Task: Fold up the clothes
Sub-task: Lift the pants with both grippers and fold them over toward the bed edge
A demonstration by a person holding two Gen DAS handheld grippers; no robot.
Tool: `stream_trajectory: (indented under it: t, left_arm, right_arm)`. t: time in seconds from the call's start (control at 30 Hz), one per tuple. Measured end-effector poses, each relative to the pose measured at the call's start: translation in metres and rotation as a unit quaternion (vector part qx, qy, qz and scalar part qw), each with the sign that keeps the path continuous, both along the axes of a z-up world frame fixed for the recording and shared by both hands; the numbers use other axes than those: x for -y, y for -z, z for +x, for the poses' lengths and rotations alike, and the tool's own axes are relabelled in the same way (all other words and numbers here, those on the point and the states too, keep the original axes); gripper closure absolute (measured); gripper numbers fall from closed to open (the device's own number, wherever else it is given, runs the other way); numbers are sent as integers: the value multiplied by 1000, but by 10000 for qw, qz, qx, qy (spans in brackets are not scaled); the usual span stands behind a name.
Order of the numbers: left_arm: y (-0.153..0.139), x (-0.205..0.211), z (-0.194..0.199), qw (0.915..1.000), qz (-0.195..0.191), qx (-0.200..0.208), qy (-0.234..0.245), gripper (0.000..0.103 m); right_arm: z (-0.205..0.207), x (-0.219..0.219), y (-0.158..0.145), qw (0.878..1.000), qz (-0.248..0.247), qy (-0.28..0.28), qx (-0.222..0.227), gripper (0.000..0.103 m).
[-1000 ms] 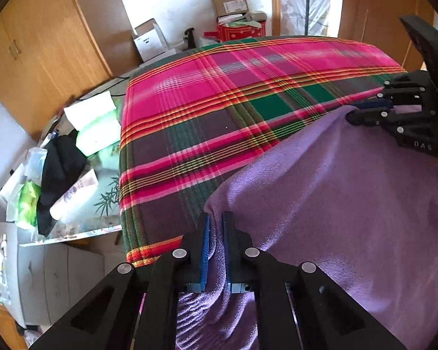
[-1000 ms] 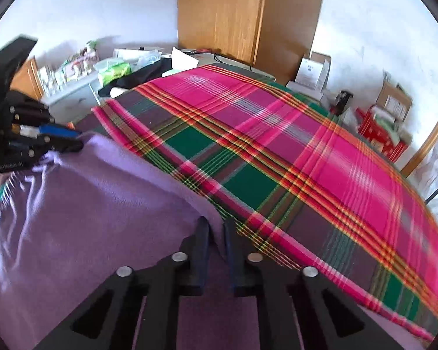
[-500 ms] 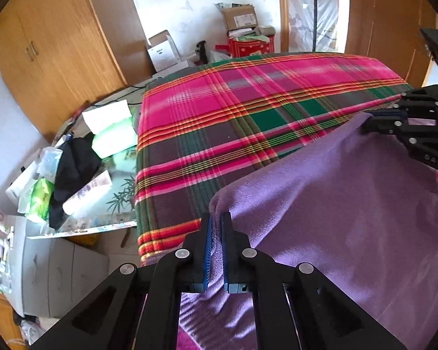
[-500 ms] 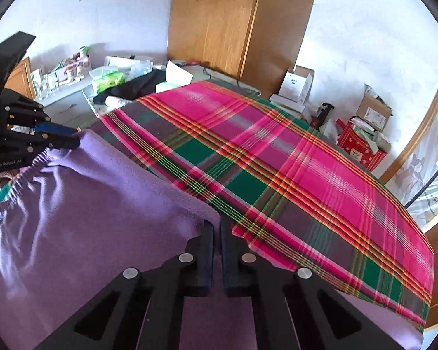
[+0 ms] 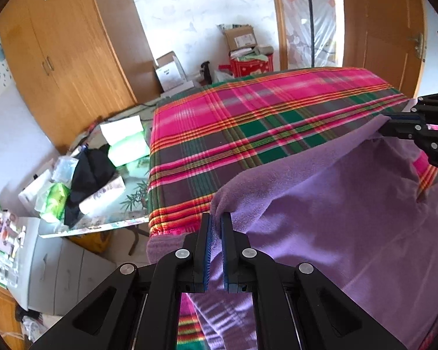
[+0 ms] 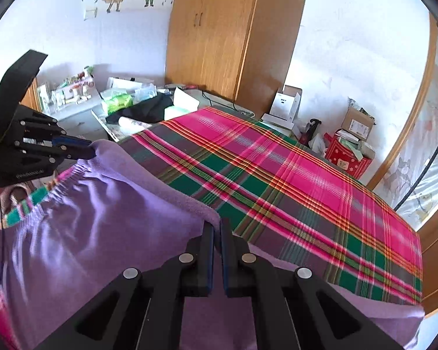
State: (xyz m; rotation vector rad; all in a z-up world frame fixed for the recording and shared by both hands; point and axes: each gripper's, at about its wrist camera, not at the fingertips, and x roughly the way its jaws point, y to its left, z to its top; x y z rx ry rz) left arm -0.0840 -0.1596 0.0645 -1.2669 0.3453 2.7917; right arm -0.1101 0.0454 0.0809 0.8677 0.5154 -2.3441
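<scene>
Your left gripper [image 5: 215, 226] is clenched on one corner of the soft purple fleece garment [image 5: 335, 218] — fabric is pinched between the blue pads, and the jaws stand almost together. Your right gripper [image 6: 216, 234] is clamped the same way on the opposite corner of that garment; a fold of fleece bulges just ahead of its fingertips.

The edge between the two corners hangs taut from gripper to gripper, lifted off the bed covered in a pink, green and grey plaid blanket [image 5: 248, 134]. The rest of the garment drapes down toward you over the near edge of the bed. In the right wrist view a gathered elastic band [image 6: 70, 176] shows just below the left gripper, with a strip of plaid visible beneath it.

The far part of the bed lies bare of clothing, out to its far corners.

Off the bed's left edge — the cluttered low side table [image 5: 81, 224] carries a black cloth [image 5: 90, 172] and green packets. The tall wooden wardrobe [image 6: 219, 38] stands beyond the bed's far left corner; cardboard boxes [image 5: 239, 39] and a red box [image 5: 249, 67] sit on the floor past the far edge
</scene>
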Motion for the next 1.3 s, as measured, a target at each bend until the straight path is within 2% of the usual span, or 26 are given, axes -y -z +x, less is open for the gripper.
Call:
stream_trajectory:
  t: [0.63, 0.93, 1.13, 1.2, 1.3]
  left_arm:
    - [-32, -1, 77, 9988, 204, -409, -177, 97]
    - [-38, -6, 115, 9979, 178, -579, -239, 99]
    - [-33, -8, 134, 9980, 276, -492, -279, 99]
    - [-28, -3, 137, 9972, 575, -337, -348, 99]
    - [-19, 10, 140, 9894, 1298, -137, -636, 98]
  right_arm:
    - [102, -7, -34, 9987, -197, -120, -446, 99]
    - [133, -16, -31, 9988, -263, -136, -402, 99]
    - [155, -17, -26, 9986, -197, -205, -448, 99]
    - [160, -17, -22, 9987, -185, -199, -428, 99]
    - [162, -16, -14, 9990, -148, -157, -390, 99]
